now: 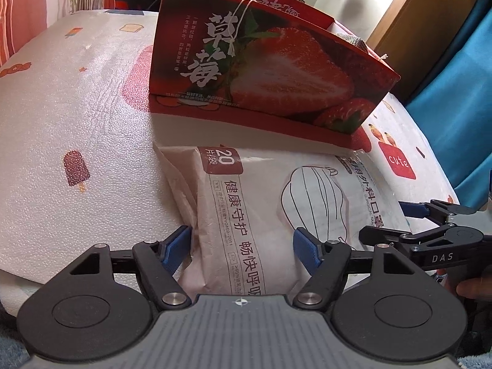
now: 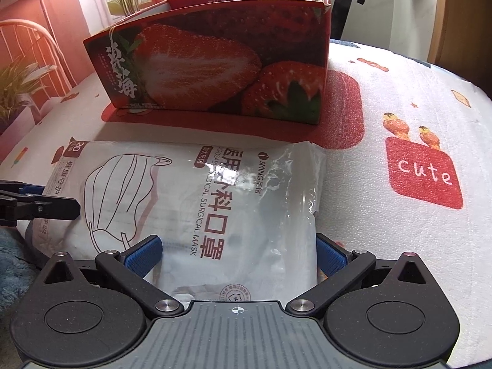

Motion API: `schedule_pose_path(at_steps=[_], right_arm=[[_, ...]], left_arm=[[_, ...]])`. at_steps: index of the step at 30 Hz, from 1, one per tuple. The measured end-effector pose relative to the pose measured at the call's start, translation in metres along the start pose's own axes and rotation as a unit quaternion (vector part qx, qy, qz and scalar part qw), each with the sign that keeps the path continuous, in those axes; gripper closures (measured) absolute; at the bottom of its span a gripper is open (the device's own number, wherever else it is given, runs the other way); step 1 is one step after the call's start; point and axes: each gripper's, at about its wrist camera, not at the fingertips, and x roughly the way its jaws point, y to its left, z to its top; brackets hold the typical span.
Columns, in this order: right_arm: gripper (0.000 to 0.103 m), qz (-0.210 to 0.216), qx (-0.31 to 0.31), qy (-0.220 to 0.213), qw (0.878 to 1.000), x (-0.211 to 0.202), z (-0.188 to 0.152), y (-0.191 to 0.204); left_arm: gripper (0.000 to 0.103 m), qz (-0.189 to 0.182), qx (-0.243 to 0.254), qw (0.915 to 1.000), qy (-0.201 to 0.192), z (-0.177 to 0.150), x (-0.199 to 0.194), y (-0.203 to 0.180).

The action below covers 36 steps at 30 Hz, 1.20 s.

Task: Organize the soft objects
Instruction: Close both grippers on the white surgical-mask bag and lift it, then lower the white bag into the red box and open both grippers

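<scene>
Jaws of left gripper [image 1: 241,247] and right gripper [image 2: 238,253] spread, straddling white plastic surgical-mask pack [image 2: 196,203], likely for two-handed lift into red strawberry-print cardboard box [image 2: 215,70].

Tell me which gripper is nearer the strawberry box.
Neither clearly. The left gripper and right gripper both straddle the near edge of the mask pack, which lies between them and the strawberry box.

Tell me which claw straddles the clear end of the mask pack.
The right claw: its side of the mask pack is glossy and see-through; the left claw straddles the printed end.
</scene>
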Motion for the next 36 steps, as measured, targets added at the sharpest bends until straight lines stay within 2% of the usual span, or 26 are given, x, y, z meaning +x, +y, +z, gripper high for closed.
schedule_pose_path(at_steps=[2,6,9,13,15,17,20,26,36], right_arm=[[0.0,0.004,0.0,-0.001,1.0,0.0,0.0,0.002],[0.0,0.039,0.005,-0.005,0.999,0.0,0.001,0.005],[0.003,0.039,-0.005,-0.003,0.999,0.002,0.003,0.011],[0.025,0.052,0.001,-0.009,0.999,0.0,0.006,0.01],[0.042,0.051,0.003,-0.011,0.999,-0.002,0.008,0.008],[0.067,0.048,0.008,-0.017,0.999,-0.005,0.01,0.004],[0.076,0.048,0.022,-0.023,0.998,-0.009,0.012,-0.003],[0.079,0.049,0.016,-0.049,0.997,-0.022,0.016,-0.001],[0.08,0.061,0.0,-0.131,0.99,-0.076,0.049,0.006]], left_arm=[[0.032,-0.004,-0.002,1.0,0.0,0.0,0.0,0.001],[0.032,-0.003,0.001,1.0,0.001,0.001,0.001,0.0],[0.032,-0.004,-0.001,1.0,0.0,0.001,0.001,0.0],[0.032,-0.001,-0.007,1.0,-0.001,0.002,0.001,0.002],[0.032,0.0,-0.012,0.9999,-0.003,0.004,-0.001,0.006],[0.034,-0.002,-0.023,0.9997,-0.009,0.006,-0.005,0.01],[0.036,-0.003,-0.026,0.9995,-0.019,0.011,-0.012,0.013],[0.039,-0.003,-0.017,0.9986,-0.051,0.024,-0.033,0.009],[0.04,-0.006,0.011,0.9914,-0.13,0.059,-0.085,-0.005]])
